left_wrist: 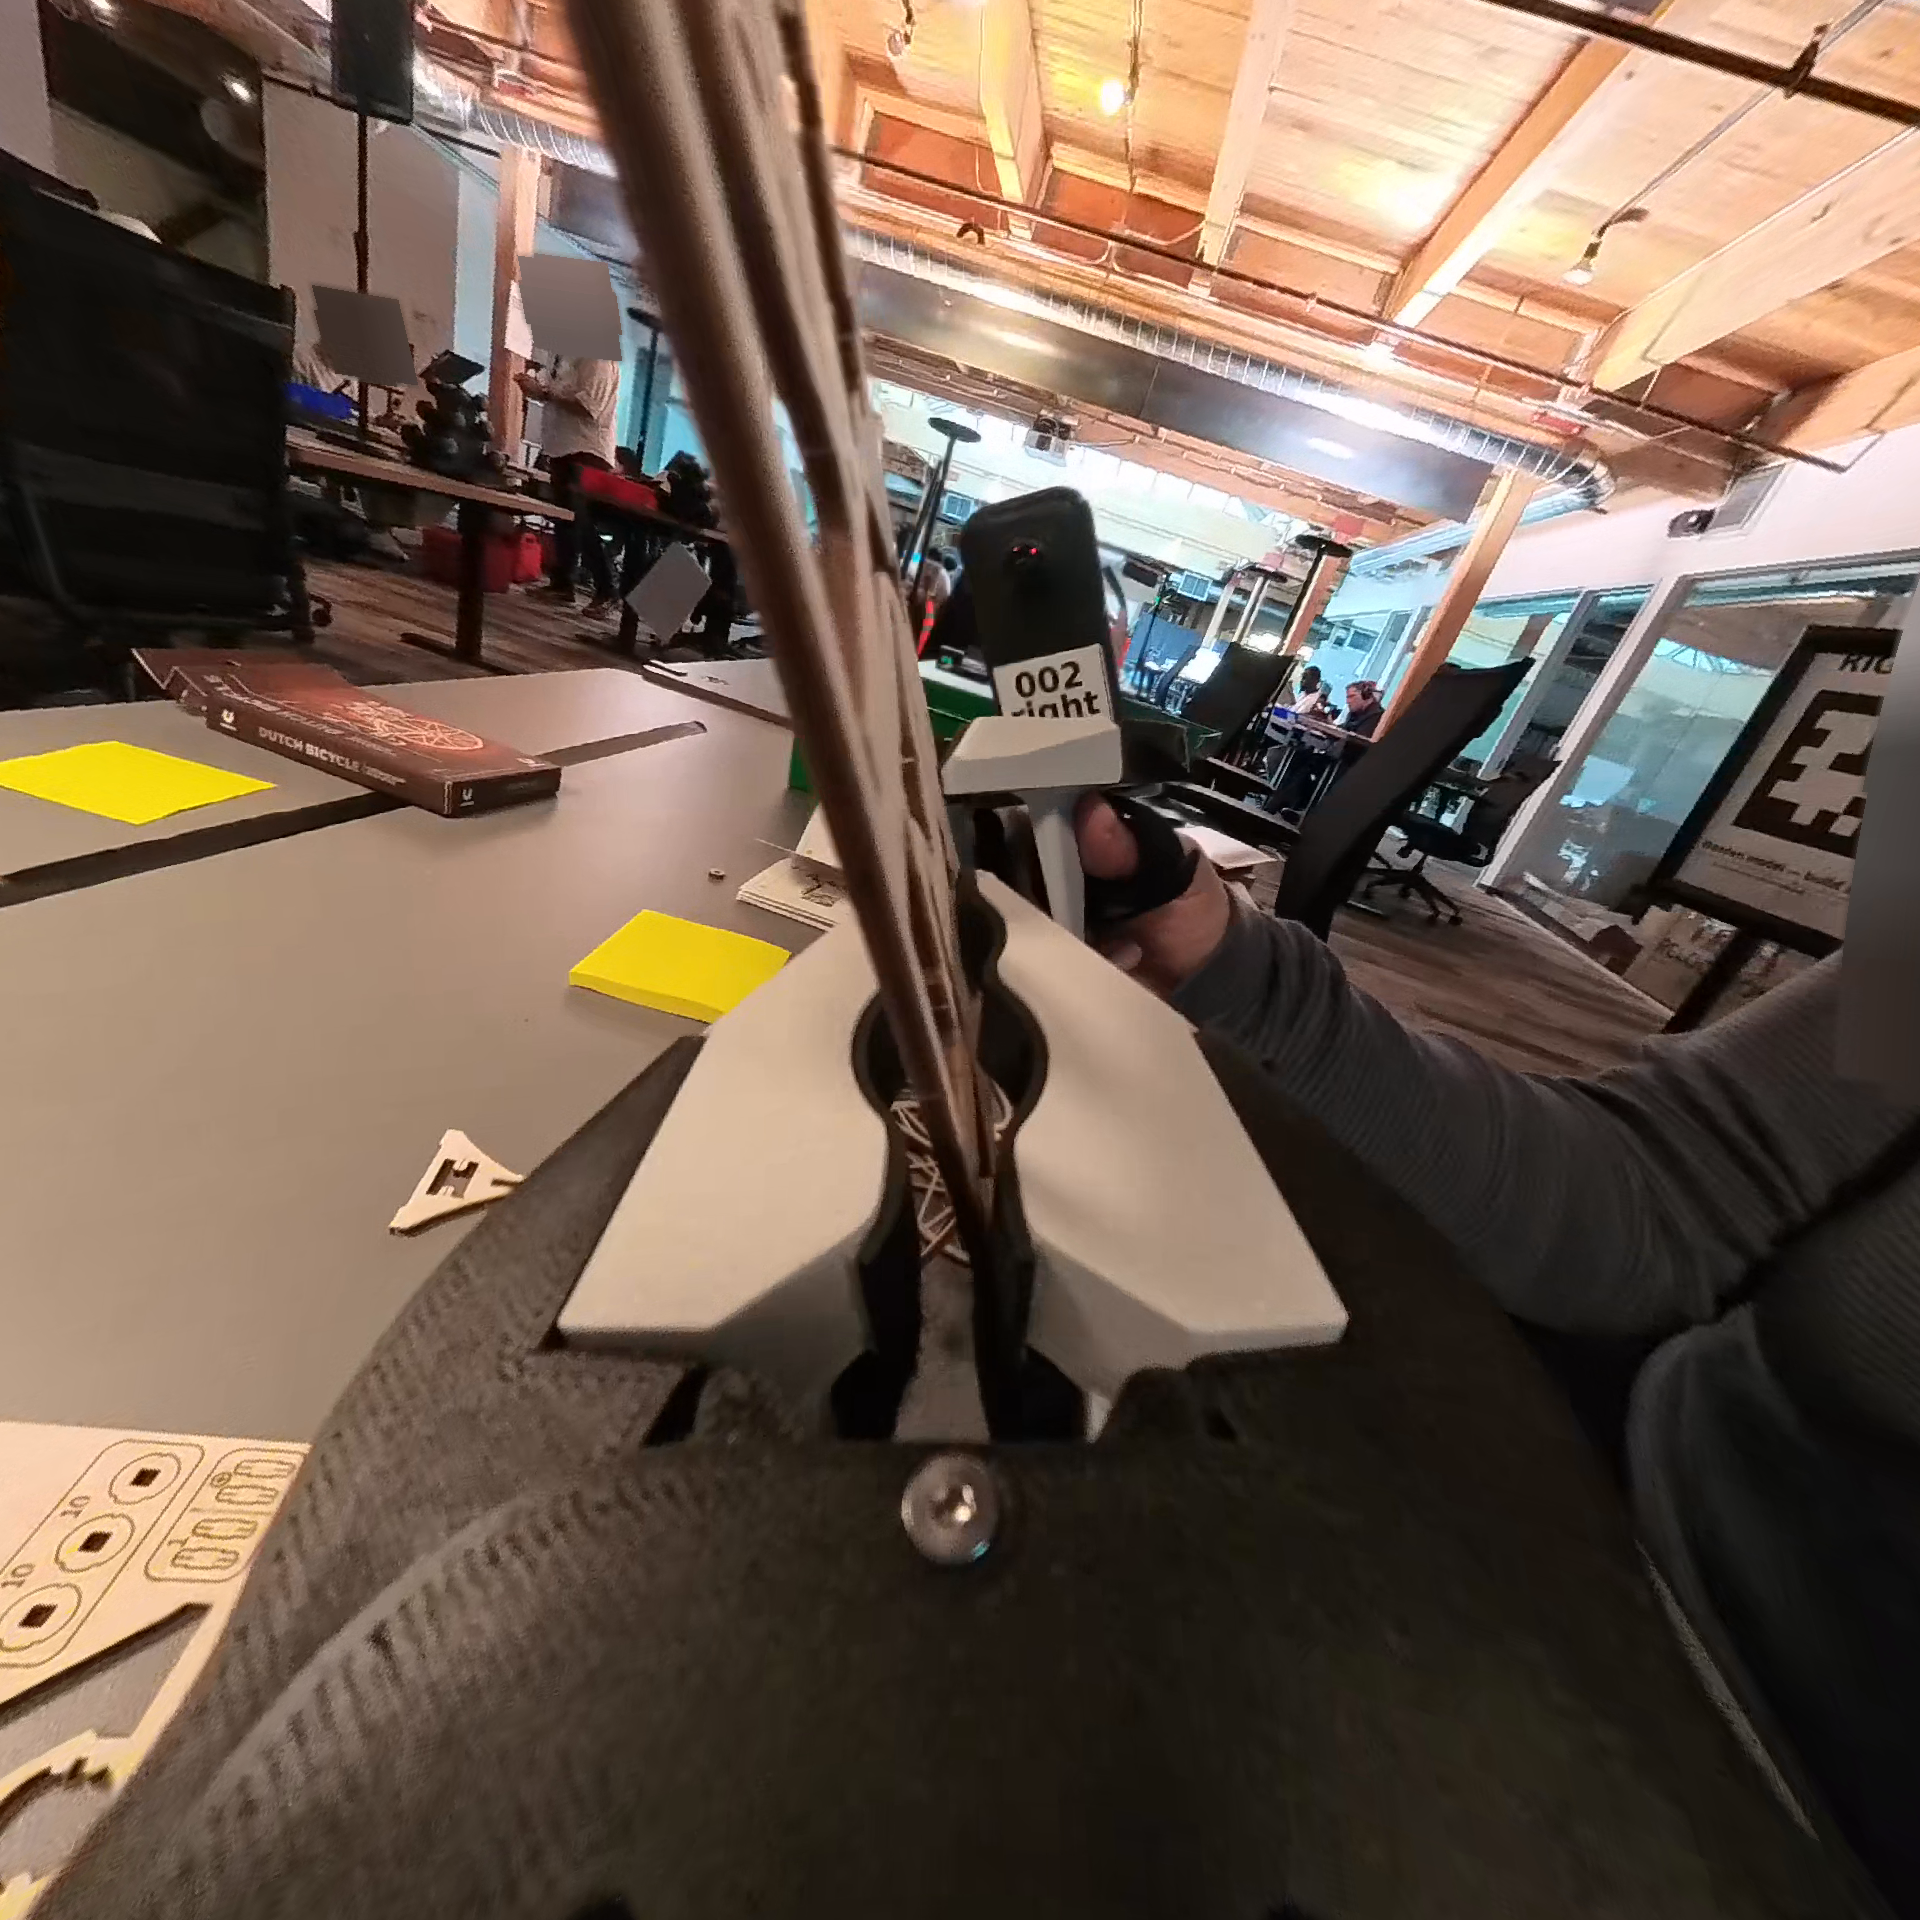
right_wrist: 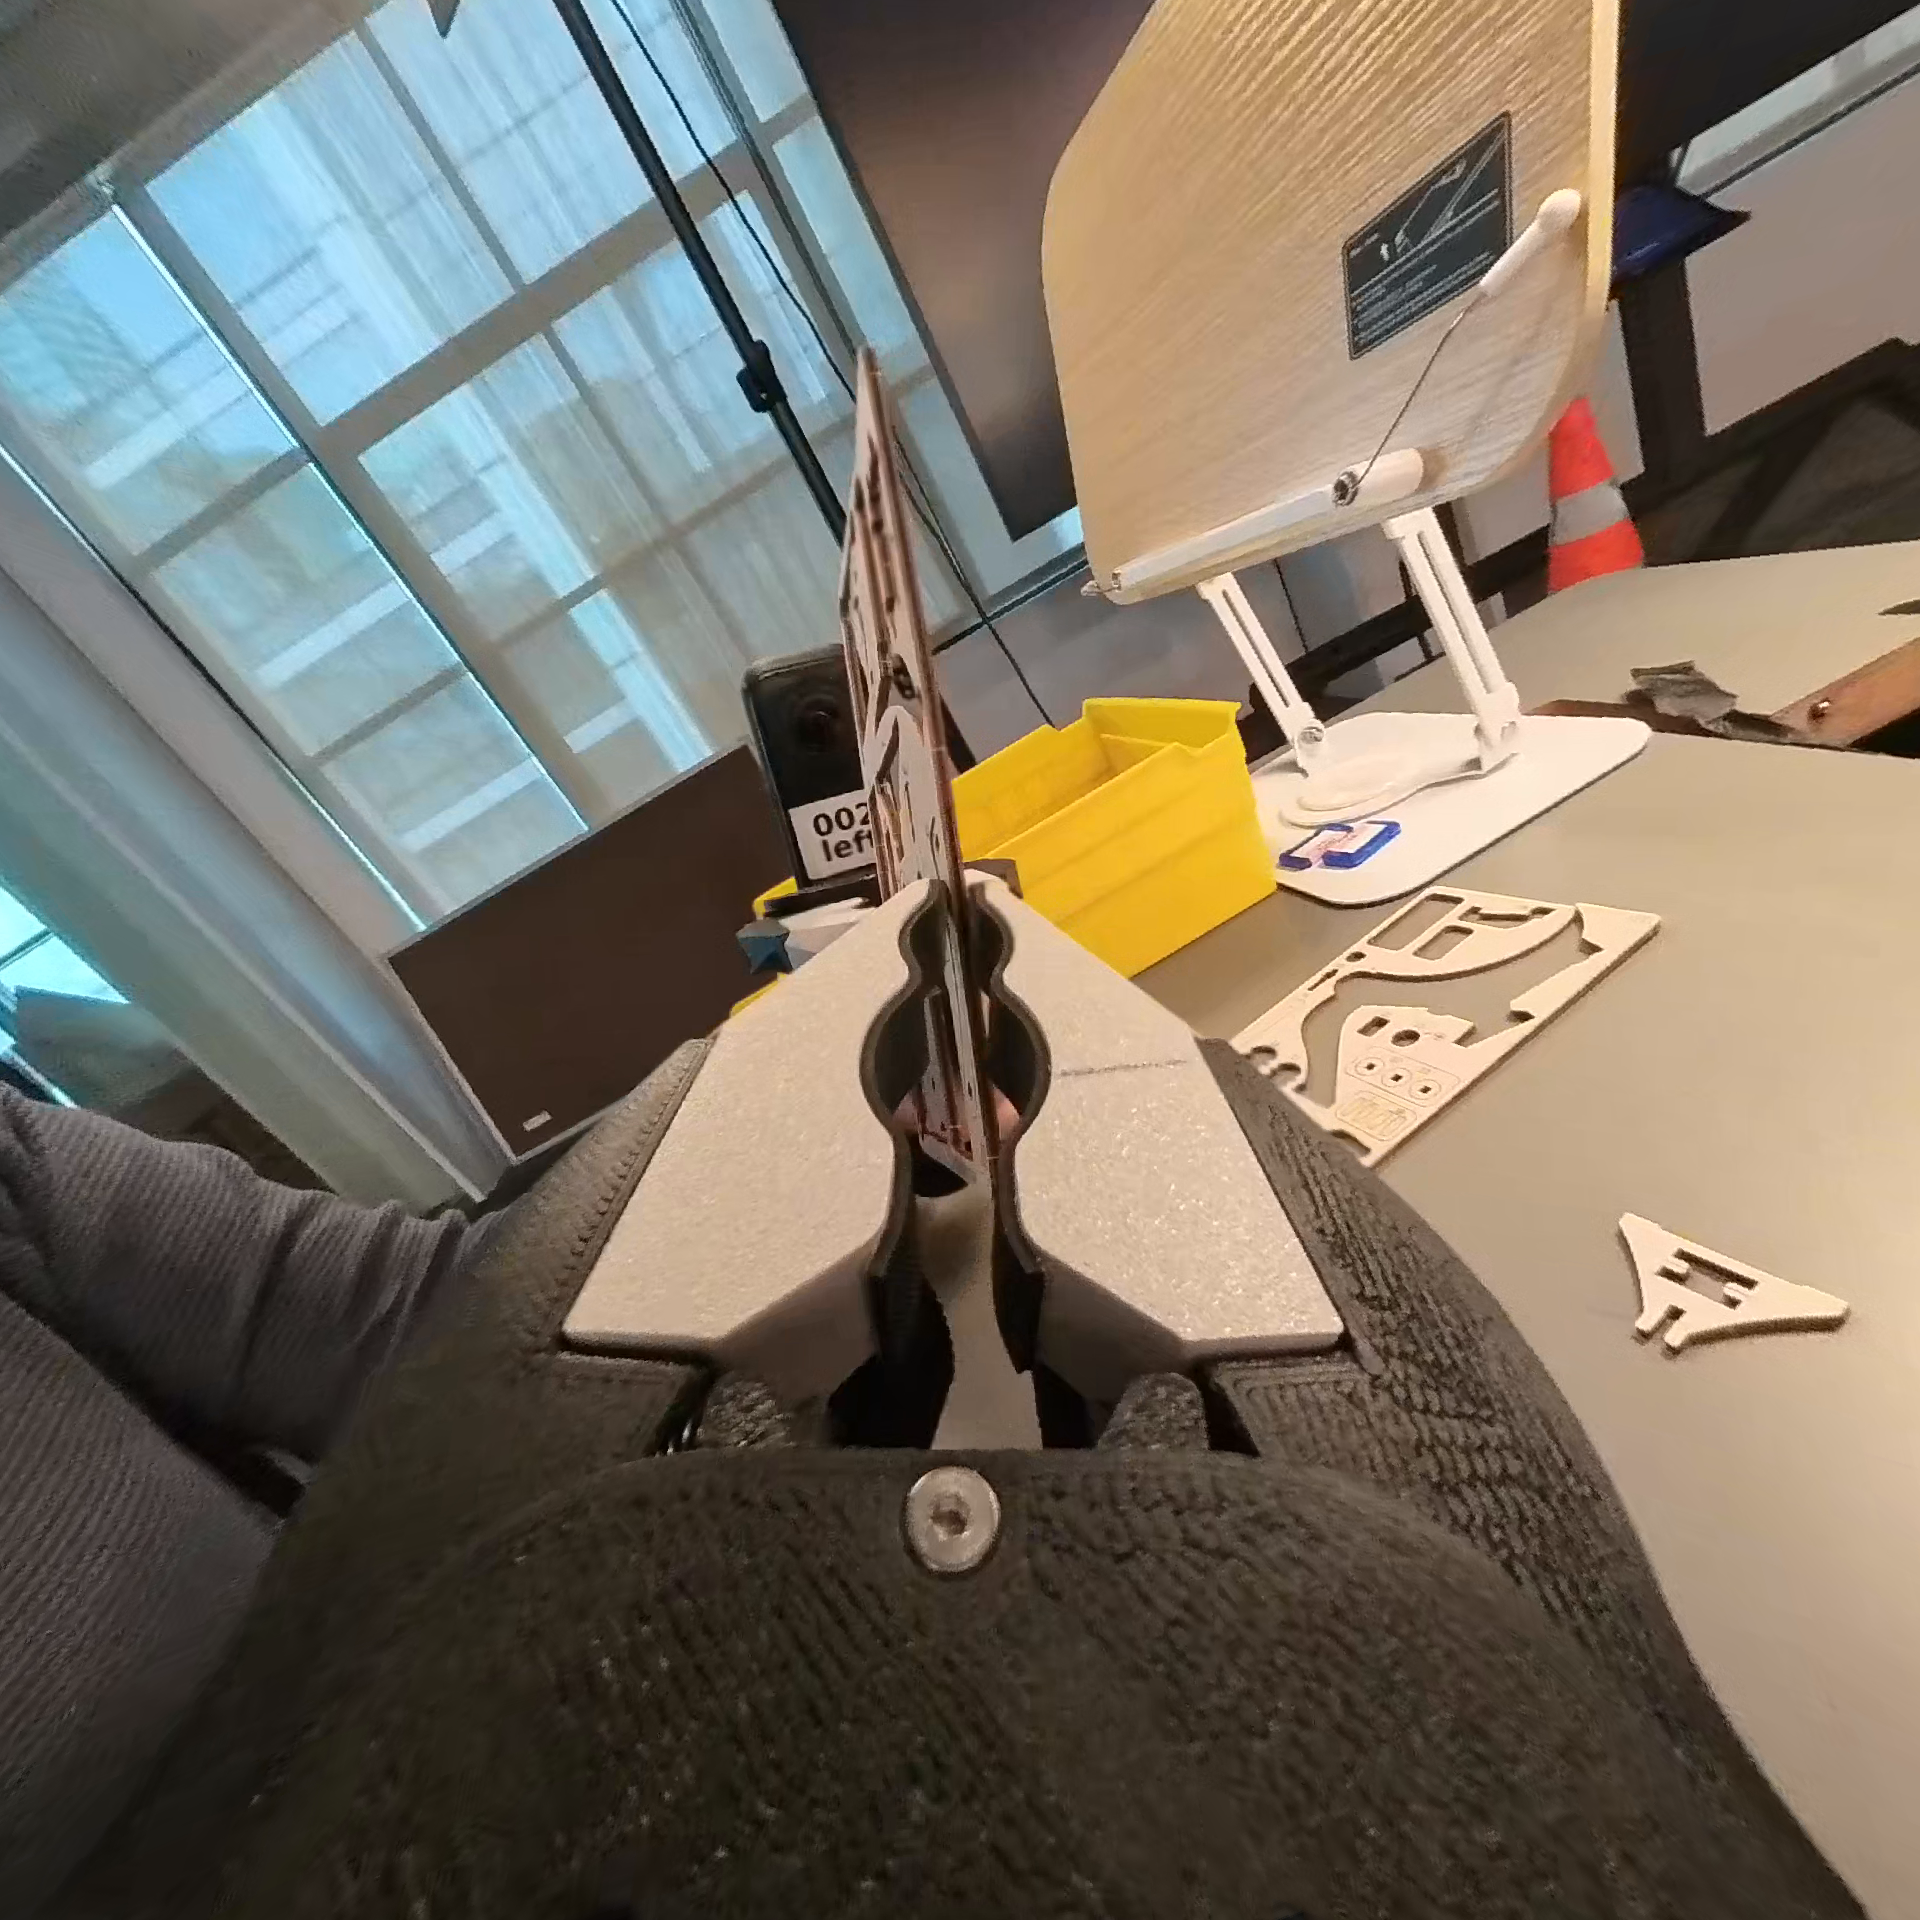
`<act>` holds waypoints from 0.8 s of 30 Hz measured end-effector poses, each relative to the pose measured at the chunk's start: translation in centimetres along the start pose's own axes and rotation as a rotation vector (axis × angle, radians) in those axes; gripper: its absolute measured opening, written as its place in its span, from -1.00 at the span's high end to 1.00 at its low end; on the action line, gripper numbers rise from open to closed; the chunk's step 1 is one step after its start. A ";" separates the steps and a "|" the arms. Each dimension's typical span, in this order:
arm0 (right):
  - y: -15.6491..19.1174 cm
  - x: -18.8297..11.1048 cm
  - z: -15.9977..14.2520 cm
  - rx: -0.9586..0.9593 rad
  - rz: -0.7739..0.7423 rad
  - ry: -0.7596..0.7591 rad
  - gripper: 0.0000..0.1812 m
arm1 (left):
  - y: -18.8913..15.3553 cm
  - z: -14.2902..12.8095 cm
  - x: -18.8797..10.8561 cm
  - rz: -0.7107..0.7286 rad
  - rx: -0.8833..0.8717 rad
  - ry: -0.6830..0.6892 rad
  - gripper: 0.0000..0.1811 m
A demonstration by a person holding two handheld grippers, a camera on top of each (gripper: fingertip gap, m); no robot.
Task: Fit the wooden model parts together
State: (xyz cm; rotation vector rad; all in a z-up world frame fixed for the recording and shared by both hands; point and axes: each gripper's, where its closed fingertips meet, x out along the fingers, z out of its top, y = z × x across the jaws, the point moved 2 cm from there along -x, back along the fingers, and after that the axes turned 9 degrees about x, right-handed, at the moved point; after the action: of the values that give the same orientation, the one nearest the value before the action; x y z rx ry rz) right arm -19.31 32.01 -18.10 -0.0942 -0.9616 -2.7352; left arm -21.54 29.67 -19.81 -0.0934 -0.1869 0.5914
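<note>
We hold one wooden sheet (left_wrist: 790, 582) edge-on between us, lifted above the grey table (left_wrist: 312, 1018). Our left claw (left_wrist: 961, 940) is clamped on one end of it, and our right claw (right_wrist: 954, 909) pinches the other end, fingers narrow against the thin board (its cut-outs show only as slivers from here). On the table lie a triangular part (right_wrist: 1725, 1299), a punched-out sheet (right_wrist: 1455, 997), yellow notes (left_wrist: 681, 961) and a brown box (left_wrist: 384, 743). A yellow bin (right_wrist: 1122, 831) stands beyond.
</note>
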 end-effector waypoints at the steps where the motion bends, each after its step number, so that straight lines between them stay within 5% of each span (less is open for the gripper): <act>1: -0.2 -0.1 0.0 0.001 -0.016 0.002 1.00 | 0.1 -0.1 0.1 0.019 0.009 0.008 0.98; 14: -1.6 0.5 0.1 -0.379 -0.462 0.014 0.95 | 1.8 -0.6 0.1 0.224 0.134 0.083 0.98; 21: -0.7 0.0 0.5 -0.098 -0.134 -0.027 0.82 | 1.8 0.0 -0.1 0.162 0.035 -0.007 0.98; 24: -1.3 -0.4 -0.1 -0.091 -0.137 0.034 0.86 | 1.8 1.4 -1.1 0.103 -0.067 -0.121 0.98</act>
State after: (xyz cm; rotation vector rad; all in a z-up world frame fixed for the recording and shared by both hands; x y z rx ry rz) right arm -19.21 33.03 -19.00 0.0025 -0.8636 -2.8954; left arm -23.70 30.57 -18.84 -0.1325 -0.3209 0.6946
